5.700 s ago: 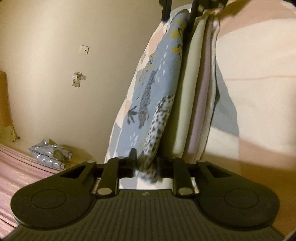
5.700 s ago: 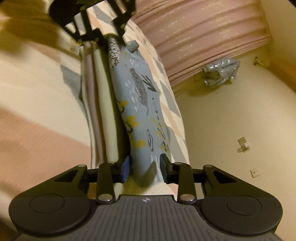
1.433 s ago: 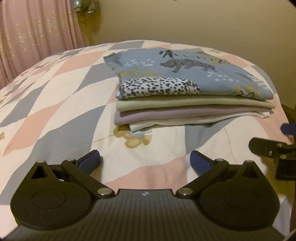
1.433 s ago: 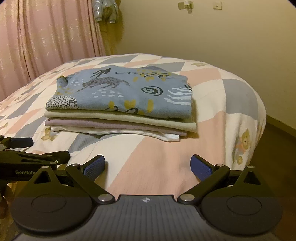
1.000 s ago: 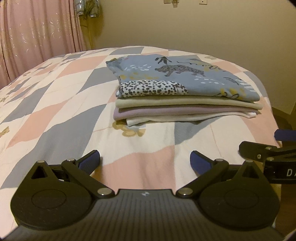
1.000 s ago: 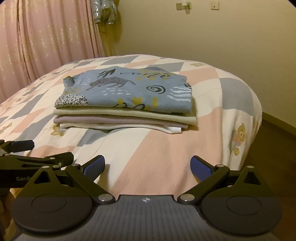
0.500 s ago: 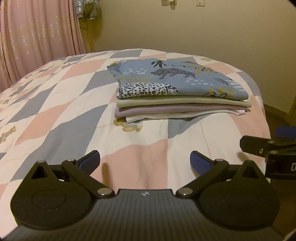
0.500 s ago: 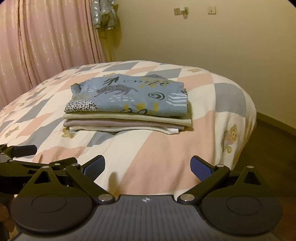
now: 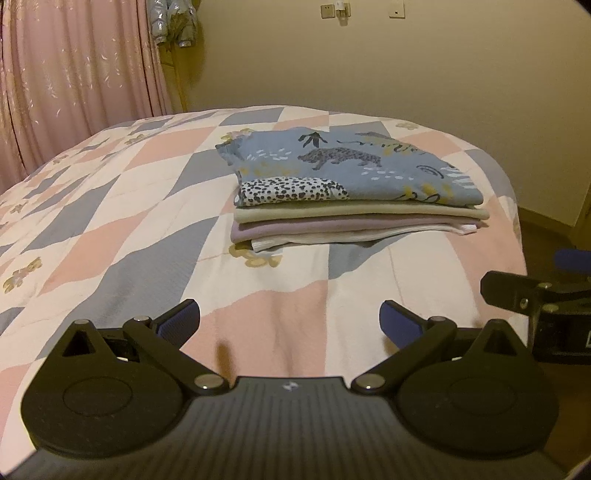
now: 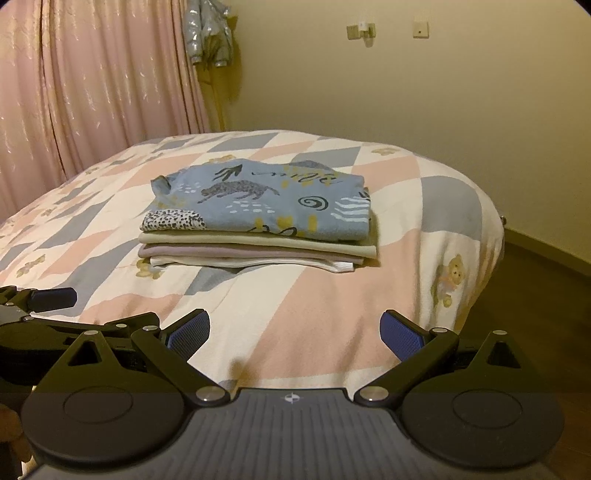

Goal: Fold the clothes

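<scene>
A stack of folded clothes (image 9: pixel 354 206) (image 10: pixel 258 229) lies on the bed. On top is a blue garment with leopard prints (image 9: pixel 343 166) (image 10: pixel 266 199); under it are a cream, a mauve and a white piece. My left gripper (image 9: pixel 290 319) is open and empty, well short of the stack over the bedspread. My right gripper (image 10: pixel 295 330) is also open and empty, near the bed's front edge. Each gripper shows at the side of the other's view.
The bed (image 9: pixel 110 229) (image 10: pixel 436 206) has a pink, grey and white checked cover. Pink curtains (image 9: pixel 74 74) (image 10: pixel 92 81) hang at the left, with a silver jacket (image 10: pixel 208 31) beside them. A bare wall is behind, and dark floor (image 10: pixel 535 295) lies to the right.
Both grippers let go of the folded stack, opened, and have drawn back from it; the stack now looks smaller and farther away than half a second ago.
</scene>
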`<state>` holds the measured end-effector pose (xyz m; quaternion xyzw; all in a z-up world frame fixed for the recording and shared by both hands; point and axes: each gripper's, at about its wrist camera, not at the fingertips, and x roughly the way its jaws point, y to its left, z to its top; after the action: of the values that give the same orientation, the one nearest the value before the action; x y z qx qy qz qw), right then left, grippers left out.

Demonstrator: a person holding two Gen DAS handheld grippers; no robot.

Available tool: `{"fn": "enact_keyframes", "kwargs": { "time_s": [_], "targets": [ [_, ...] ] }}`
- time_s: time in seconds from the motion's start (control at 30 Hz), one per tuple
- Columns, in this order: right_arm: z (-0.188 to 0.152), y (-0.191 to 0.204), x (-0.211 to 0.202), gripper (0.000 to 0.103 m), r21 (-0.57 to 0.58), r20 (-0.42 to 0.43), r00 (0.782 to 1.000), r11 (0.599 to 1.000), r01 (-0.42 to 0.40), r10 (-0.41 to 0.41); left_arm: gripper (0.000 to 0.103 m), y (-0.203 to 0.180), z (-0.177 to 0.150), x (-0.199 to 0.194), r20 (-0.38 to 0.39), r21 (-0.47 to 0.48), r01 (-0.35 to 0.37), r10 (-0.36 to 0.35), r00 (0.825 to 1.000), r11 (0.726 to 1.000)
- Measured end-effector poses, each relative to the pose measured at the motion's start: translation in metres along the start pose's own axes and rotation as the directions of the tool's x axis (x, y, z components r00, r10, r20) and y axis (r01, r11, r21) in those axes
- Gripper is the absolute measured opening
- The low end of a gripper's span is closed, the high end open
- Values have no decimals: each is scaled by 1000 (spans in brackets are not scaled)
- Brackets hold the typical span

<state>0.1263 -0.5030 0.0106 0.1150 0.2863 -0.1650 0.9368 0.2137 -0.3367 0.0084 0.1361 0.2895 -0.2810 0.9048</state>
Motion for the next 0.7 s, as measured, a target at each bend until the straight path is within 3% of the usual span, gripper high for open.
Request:
{"fn": "enact_keyframes", "kwargs": {
  "time_s": [0.7],
  "targets": [
    [-5, -1, -47, 101, 0, 22, 1000, 1000, 3, -3, 102, -4, -4, -52, 38, -5, -21, 22, 999, 1000]
  ]
}}
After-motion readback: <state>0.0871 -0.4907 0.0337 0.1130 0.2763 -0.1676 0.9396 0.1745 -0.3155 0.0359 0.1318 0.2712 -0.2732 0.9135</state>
